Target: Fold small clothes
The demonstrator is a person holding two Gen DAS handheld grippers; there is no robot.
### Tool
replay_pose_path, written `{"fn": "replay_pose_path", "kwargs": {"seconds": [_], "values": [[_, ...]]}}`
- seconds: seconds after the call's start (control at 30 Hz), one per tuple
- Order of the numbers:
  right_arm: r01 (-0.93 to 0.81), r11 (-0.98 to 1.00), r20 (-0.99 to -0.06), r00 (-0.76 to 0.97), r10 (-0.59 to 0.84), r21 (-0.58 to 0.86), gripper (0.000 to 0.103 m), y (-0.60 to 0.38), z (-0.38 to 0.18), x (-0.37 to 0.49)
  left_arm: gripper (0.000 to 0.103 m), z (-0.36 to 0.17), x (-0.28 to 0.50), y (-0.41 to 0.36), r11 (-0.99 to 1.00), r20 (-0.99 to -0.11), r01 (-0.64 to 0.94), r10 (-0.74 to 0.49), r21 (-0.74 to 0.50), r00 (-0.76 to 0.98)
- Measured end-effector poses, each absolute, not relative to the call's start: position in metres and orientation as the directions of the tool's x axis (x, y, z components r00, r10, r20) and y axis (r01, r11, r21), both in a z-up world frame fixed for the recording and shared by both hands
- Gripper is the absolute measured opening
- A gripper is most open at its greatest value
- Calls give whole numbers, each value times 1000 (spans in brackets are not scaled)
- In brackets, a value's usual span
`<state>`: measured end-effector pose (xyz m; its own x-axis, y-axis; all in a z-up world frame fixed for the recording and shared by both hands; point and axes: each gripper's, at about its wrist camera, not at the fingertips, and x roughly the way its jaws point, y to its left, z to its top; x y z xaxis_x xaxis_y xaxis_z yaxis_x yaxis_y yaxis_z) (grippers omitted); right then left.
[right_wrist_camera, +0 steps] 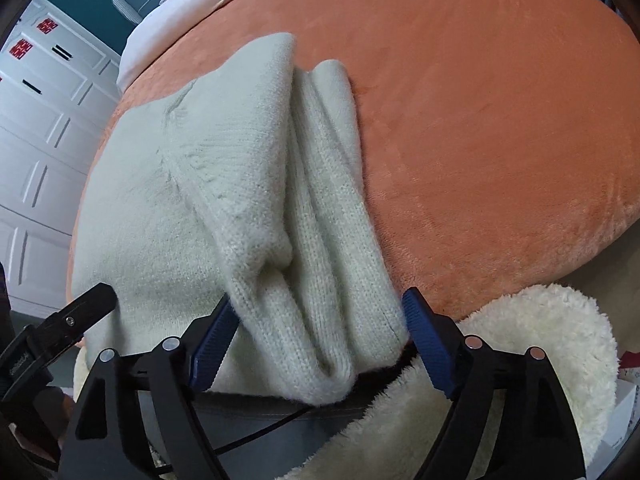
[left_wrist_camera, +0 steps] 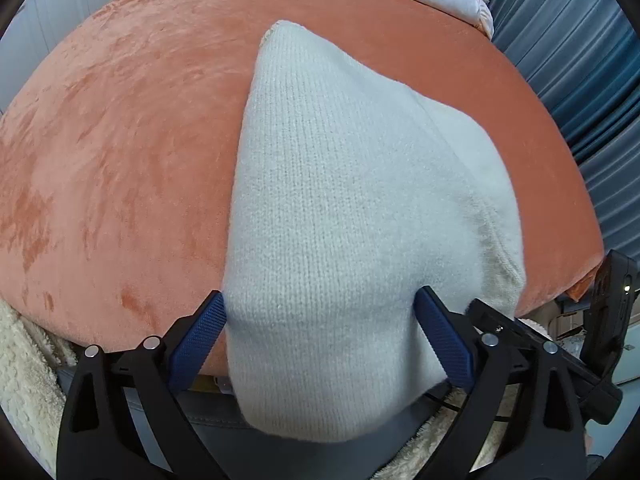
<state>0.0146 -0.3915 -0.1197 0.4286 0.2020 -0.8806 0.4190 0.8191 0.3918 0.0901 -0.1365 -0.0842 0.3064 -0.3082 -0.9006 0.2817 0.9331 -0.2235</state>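
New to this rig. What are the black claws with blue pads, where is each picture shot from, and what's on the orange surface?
There is no robot arm here. A person holds a two-finger gripper in each hand, and each gripper carries a fisheye camera looking forward along its fingers, hence the round, bulging pictures. One picture is from the left gripper, the other from the right gripper. The black claws are the fingers; the blue strips are their grip pads.

The orange surface is a plush bed cover. On it lies a pale knitted garment, seen in the right view as bunched in lengthwise folds. Its near edge hangs over the edge of the bed.

In both views the knit sits between widely spread pads, so both grippers look open around it rather than clamped. A fluffy cream blanket lies below the bed edge.
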Motion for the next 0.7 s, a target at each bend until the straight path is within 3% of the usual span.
{"fn": "replay_pose_path", "kwargs": {"seconds": [0.53,0.63,0.7], "values": [[401,816,-864,453,219,417,86,-394,-125,11,98,-103,105,-144,931,-906,273,-317,-241,281],[396,814,-862,453,230,425,81,-392,-124,14,98,-103,109,-143,926,-909,270,-333,-265,250],[382,808,-850,461,254,448,70,-391,-121,15,97,-100,114,-138,919,-906,251,-360,-304,222]]}}
